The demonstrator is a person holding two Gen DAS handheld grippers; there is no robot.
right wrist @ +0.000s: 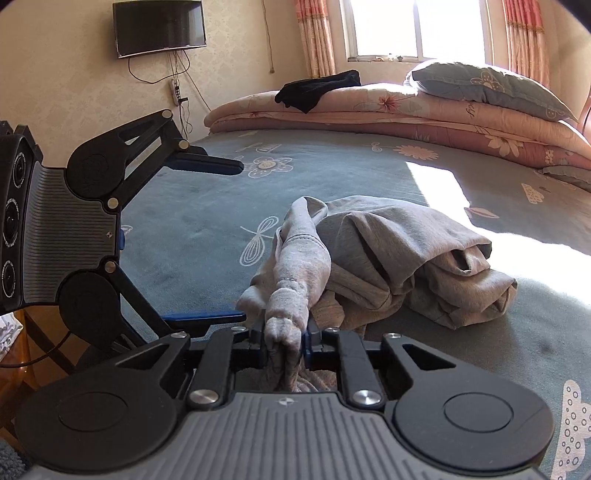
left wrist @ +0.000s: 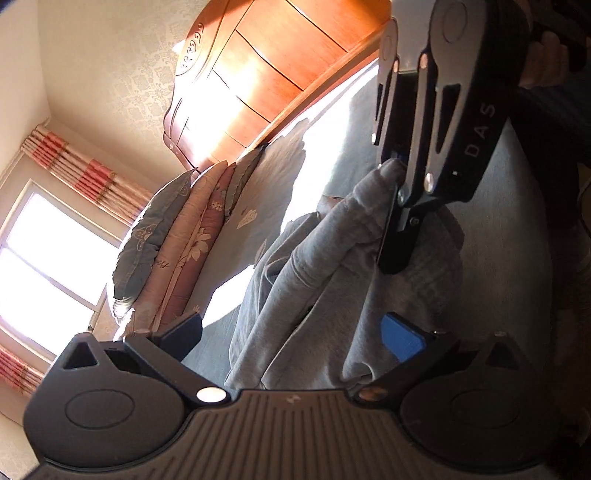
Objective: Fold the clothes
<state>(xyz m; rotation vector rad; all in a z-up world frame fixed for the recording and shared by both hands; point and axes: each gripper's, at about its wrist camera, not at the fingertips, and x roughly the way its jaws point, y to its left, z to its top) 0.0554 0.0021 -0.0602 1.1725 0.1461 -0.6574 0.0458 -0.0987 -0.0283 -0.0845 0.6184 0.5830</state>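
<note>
A gray garment (right wrist: 388,258) lies in a bunched heap on the blue-green bed (right wrist: 207,221), near the middle, with a bright patch of sun just to its right. The right gripper (right wrist: 284,343) has its fingers pinched tight on a bunched-up end of the gray cloth at the near edge of the heap. The left gripper (right wrist: 207,240) sits to the left of the heap, tipped on its side, and its fingers are spread wide with nothing between them; one blue-padded finger (left wrist: 402,339) is just beside a fold of the garment. At the far side of the bed is a stack of folded pink quilts (right wrist: 406,118) with a blue pillow (right wrist: 491,88) on top and a black piece of clothing (right wrist: 317,90) lying on them. Behind them are a window (right wrist: 417,29) and pink curtains (right wrist: 314,37). A TV (right wrist: 159,27) hangs on the far left wall. A wooden headboard (left wrist: 266,81) stands at the end of the bed.
</note>
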